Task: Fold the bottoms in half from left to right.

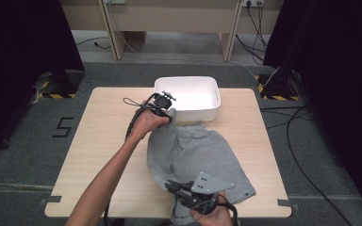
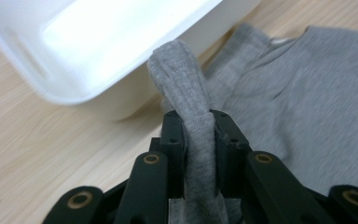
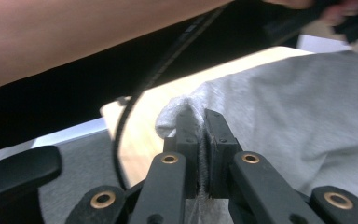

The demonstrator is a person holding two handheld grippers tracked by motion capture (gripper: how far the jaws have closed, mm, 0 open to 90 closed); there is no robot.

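one wooden surface [image 1: 99, 155], one grey shirt [image 1: 202, 155], one white tub [image 1: 188, 96], two tools. the shirt lies spread over the middle of the surface, its far edge just beside the tub, which sits at twelve o'clock on the surface. the left tool [image 1: 166, 104] is at the shirt's eleven o'clock corner, close to the tub's near wall; the right tool [image 1: 181, 190] is at the shirt's six o'clock edge, by the near rim of the surface. the high view gives the whole layout. the left tool's own view shows a bunched fold of shirt [image 2: 191, 93] clamped between its narrow jaws, tub [image 2: 98, 42] just behind. the right tool's view shows a thin shirt edge [image 3: 186, 109] pinched tight, with a forearm [image 3: 74, 32] above.
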